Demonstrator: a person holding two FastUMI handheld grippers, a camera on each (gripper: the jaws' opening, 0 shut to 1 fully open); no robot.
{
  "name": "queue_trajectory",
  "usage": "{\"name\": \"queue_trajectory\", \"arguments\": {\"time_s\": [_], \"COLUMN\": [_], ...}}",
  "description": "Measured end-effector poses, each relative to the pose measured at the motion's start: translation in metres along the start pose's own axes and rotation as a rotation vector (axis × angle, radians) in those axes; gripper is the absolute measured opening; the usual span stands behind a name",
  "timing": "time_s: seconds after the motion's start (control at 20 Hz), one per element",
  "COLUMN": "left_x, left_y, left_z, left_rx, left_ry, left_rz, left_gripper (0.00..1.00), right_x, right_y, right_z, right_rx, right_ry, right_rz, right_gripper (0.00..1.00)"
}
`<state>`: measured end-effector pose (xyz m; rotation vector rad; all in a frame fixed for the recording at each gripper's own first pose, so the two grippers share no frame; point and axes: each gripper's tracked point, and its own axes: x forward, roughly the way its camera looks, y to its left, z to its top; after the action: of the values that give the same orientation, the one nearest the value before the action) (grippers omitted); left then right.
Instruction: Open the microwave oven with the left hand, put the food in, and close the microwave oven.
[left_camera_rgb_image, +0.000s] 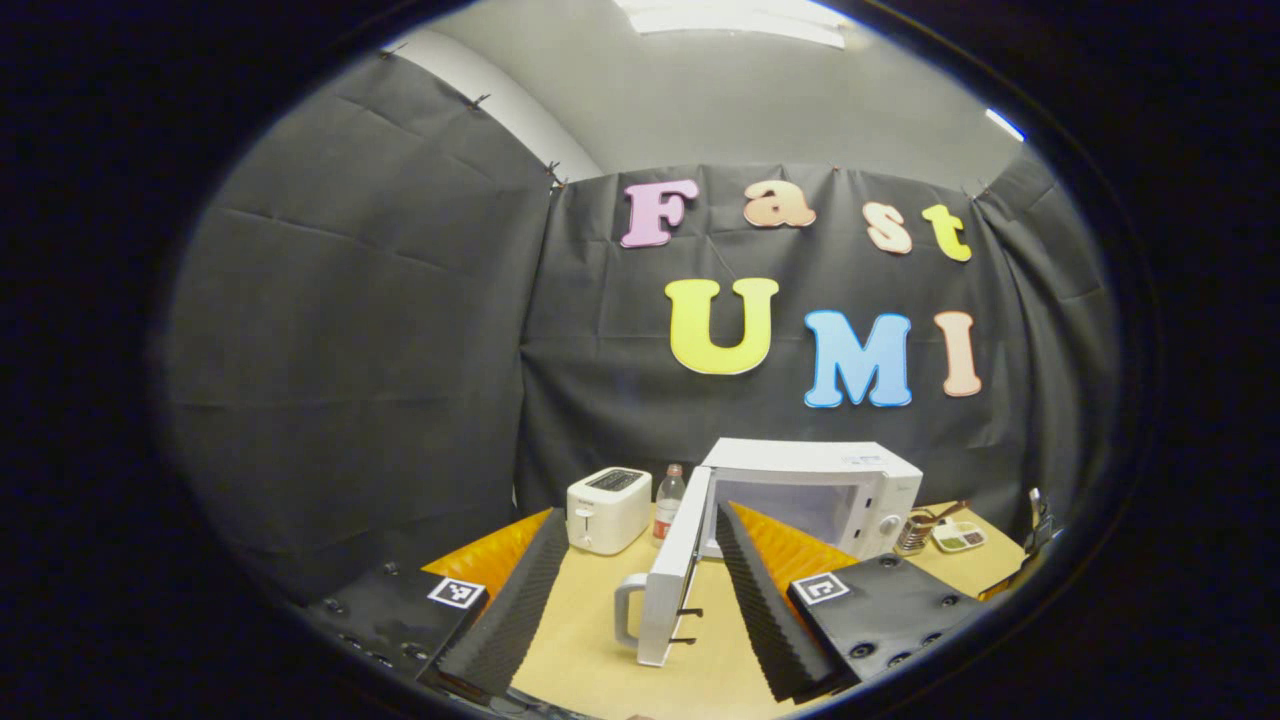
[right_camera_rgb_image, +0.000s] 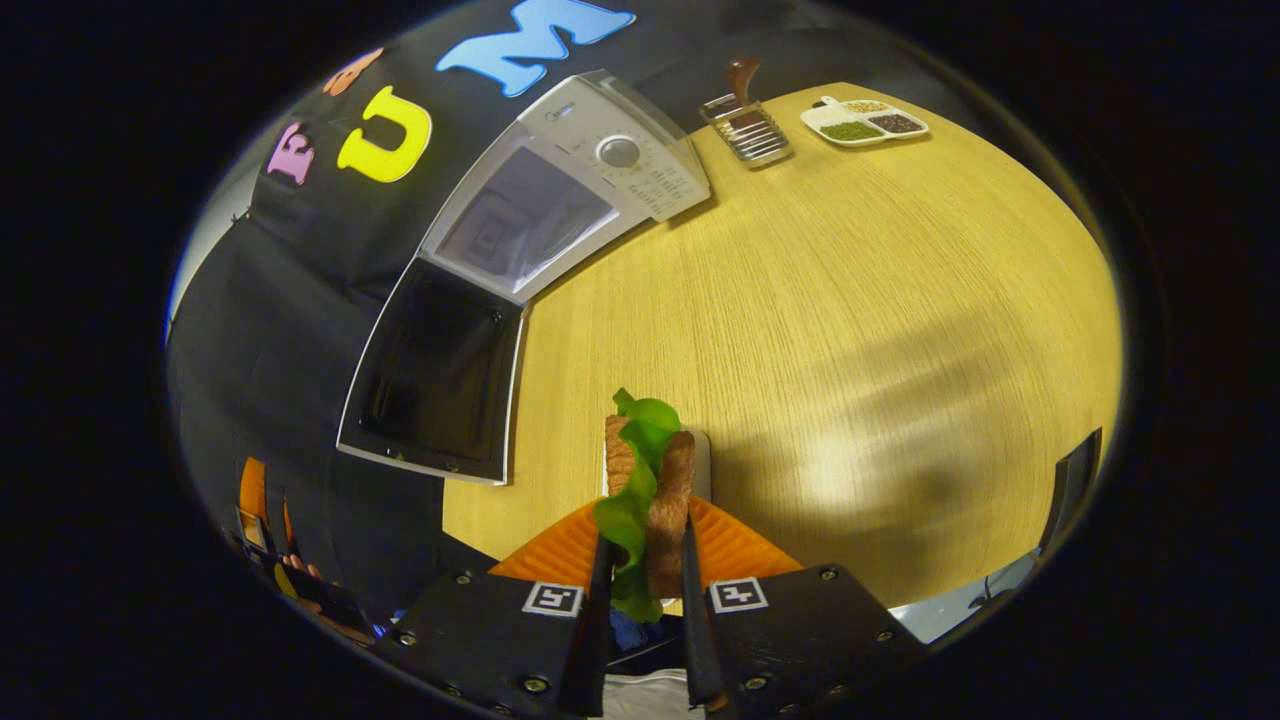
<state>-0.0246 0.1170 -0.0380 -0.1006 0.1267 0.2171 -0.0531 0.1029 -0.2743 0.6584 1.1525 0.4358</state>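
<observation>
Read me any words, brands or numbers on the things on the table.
Nothing here reads clearly.
Microwave: small brand mark above the dial, too blurred to read.
Dial scale: markings too small to read.
Bottle: label too small to read.
Toaster: no text legible.

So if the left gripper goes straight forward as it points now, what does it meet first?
Probably the open microwave door, standing edge-on between the left gripper's fingers; behind it comes the microwave. Depth is unclear.

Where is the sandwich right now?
In the right gripper view, the sandwich is clamped in the right hand-held gripper above the table, near the microwave's open door.
</observation>
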Motion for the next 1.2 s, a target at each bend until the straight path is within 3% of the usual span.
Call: {"name": "queue_trajectory", "arguments": {"time_s": [0.5,0.95,1.2], "left_x": [0.062,0.123,0.149], "left_y": [0.021,0.072,0.103], "left_z": [-0.01,-0.015,-0.027], "left_rx": [-0.025,-0.042,-0.017], "left_ry": [0.018,0.027,0.048], "left_rz": [-0.056,-0.088,-0.075], "left_gripper": [0.96,0.96,0.94], "right_x": [0.006,0.066,0.106], "right_y": [0.086,0.153,0.167], "right_z": [0.062,0.122,0.161], "right_rx": [-0.075,-0.106,-0.062], "right_ry": [-0.156,-0.305,-0.403], "right_rz": [0.078,0.068,0.059], "right_gripper": [0.31,0.31,0.31]}}
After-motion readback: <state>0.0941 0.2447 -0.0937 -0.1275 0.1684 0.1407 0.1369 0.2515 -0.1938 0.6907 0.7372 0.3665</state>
